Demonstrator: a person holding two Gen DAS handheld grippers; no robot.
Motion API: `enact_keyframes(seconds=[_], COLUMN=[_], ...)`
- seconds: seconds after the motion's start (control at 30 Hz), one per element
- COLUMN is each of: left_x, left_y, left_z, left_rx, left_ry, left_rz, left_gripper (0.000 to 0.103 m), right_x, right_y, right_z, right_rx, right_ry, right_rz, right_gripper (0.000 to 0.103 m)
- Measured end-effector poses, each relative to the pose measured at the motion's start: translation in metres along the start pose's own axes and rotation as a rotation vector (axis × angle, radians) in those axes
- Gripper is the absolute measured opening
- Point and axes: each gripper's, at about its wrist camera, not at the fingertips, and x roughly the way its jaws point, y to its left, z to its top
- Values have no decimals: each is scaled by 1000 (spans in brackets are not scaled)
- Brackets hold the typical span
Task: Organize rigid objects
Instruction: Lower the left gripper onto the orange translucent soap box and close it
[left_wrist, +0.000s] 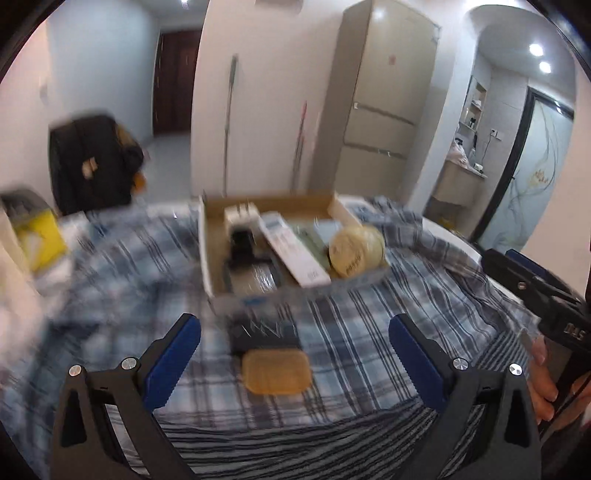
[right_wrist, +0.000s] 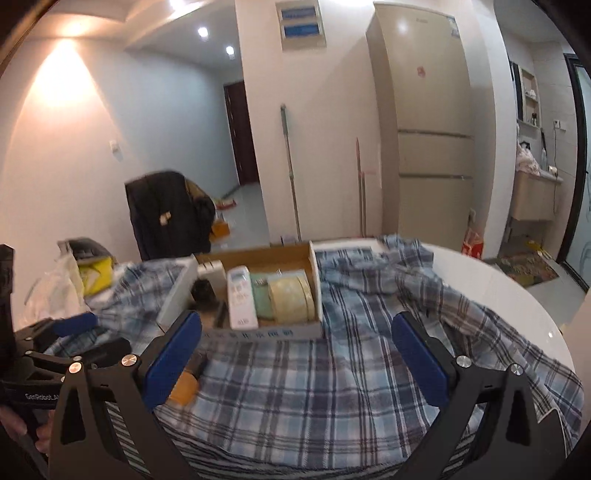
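A cardboard box (left_wrist: 210, 236) sits on the plaid cloth; it also shows in the right wrist view (right_wrist: 314, 280). It holds a white remote (left_wrist: 291, 251), a tape roll (left_wrist: 356, 251), a white charger (left_wrist: 238, 214) and a black item (left_wrist: 242, 243). An amber rectangular block (left_wrist: 275, 371) lies on a dark flat object (left_wrist: 264, 330) in front of the box, between my left gripper's open blue fingers (left_wrist: 295, 354). My right gripper (right_wrist: 297, 354) is open and empty over bare cloth; the amber block (right_wrist: 183, 387) peeks out behind its left finger.
The plaid cloth (right_wrist: 332, 387) covers a round white table (right_wrist: 498, 288). A yellow package and plastic bag (right_wrist: 88, 277) lie at the left. A dark chair (right_wrist: 170, 214), a mop and a fridge (right_wrist: 424, 129) stand behind the table.
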Motion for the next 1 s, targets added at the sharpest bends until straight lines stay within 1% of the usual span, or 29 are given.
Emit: enact_keyframes(seconds=[0.03, 0.07, 0.1, 0.13, 0.17, 0.23, 0.3, 0.33, 0.37, 0.43, 0.5, 0.53, 0.63, 0.7, 0.73, 0.77, 0.8, 0.87, 0.93, 1.0], left_x=[12, 20, 28, 39, 45, 51, 54, 57, 59, 66, 74, 76, 86, 91, 94, 93, 92, 88, 78, 67], left_y=[4, 7, 11, 14, 16, 17, 16, 13, 11, 6, 2, 2, 1, 0, 0, 0, -1, -1, 2, 5], left_z=[-2, -3, -5, -7, -8, -9, -10, -10, -10, -12, -17, -18, -19, -20, -21, -22, -22, -21, -18, -11], left_rx=[-22, -39, -57, -77, -85, -89, -76, -56, -43, -15, 13, 21, 41, 50, 45, 50, 56, 61, 61, 61], left_ry=[41, 70, 103, 157, 190, 227, 241, 253, 264, 307, 342, 349, 368, 384, 399, 388, 387, 381, 349, 314], left_rz=[-16, -29, -37, -40, -43, -48, -19, 12, 26, 46, 41, 36, 84, 75, 69, 84, 93, 96, 95, 120], left_gripper=[102, 96, 87, 84, 84, 84, 84, 84, 84, 84, 84, 84, 83, 74, 72, 66, 64, 64, 64, 64], right_x=[3, 5, 7, 9, 10, 14, 16, 17, 18, 19, 20, 20, 21, 22, 22, 22, 23, 23, 23, 23], right_y=[-3, -6, -8, -11, -13, -16, -18, -19, -19, -20, -20, -20, -20, -21, -21, -22, -22, -23, -24, -25], right_z=[-1, -2, -3, -3, -3, -4, -3, -4, -4, -5, -5, -6, -6, -6, -6, -6, -6, -7, -7, -6], right_rx=[12, 22, 34, 44, 50, 62, 71, 76, 79, 83, 83, 84, 83, 84, 86, 88, 90, 94, 98, 102], right_ry=[17, 29, 42, 53, 63, 81, 93, 98, 102, 111, 117, 118, 121, 123, 125, 127, 130, 133, 135, 135], right_rz=[7, 8, 11, 16, 19, 22, 23, 25, 27, 30, 34, 35, 34, 31, 29, 30, 31, 31, 31, 32], right_gripper=[103, 103, 103, 103, 103, 103, 103, 103, 103, 103, 103, 103, 103, 103, 103, 103, 103, 103, 103, 103])
